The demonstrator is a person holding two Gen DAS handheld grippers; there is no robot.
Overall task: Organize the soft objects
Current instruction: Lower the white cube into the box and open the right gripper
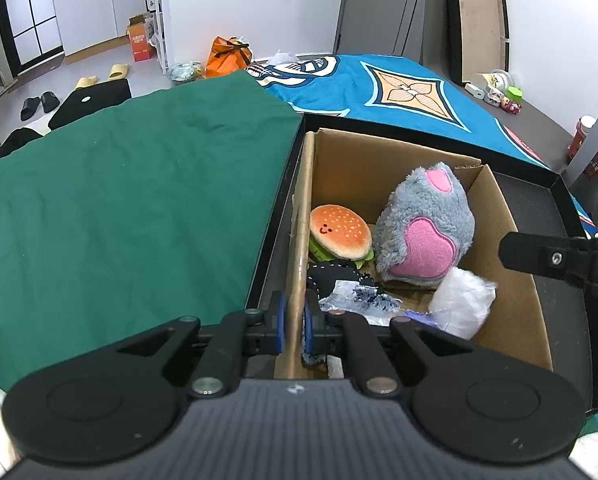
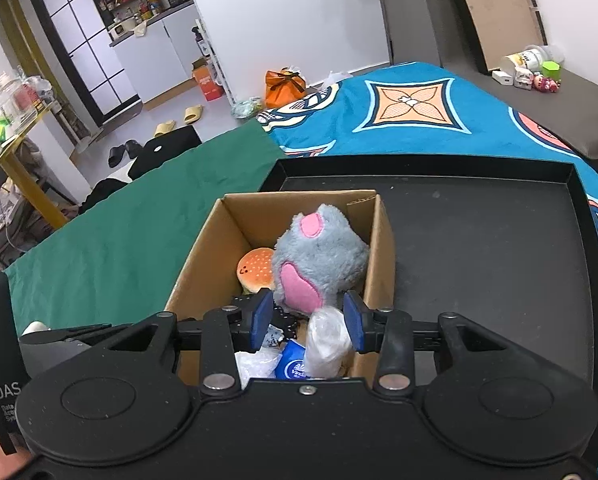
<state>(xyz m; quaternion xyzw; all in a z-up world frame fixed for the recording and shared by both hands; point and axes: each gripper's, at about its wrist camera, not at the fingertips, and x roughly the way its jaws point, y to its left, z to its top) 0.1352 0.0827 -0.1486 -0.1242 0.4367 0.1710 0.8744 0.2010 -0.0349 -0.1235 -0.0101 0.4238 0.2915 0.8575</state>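
Note:
A cardboard box (image 1: 495, 216) stands in a black tray (image 2: 479, 248) on the bed. Inside lie a grey and pink plush paw (image 1: 423, 224), a plush burger (image 1: 339, 232), a dark stitched soft item (image 1: 335, 274), a clear plastic bag (image 1: 463, 300) and a blue packet (image 2: 293, 364). My left gripper (image 1: 295, 320) is shut on the box's left wall (image 1: 303, 216). My right gripper (image 2: 307, 320) is open above the box's near end, over the plastic bag (image 2: 327, 340) and just short of the paw (image 2: 319, 256). The burger (image 2: 255, 270) shows left of the paw.
A green cloth (image 1: 131, 200) covers the bed to the left, a blue patterned blanket (image 2: 411, 120) lies beyond the tray. Small toys and cups (image 2: 531, 70) sit on a grey surface at the far right. Slippers and bags lie on the floor beyond.

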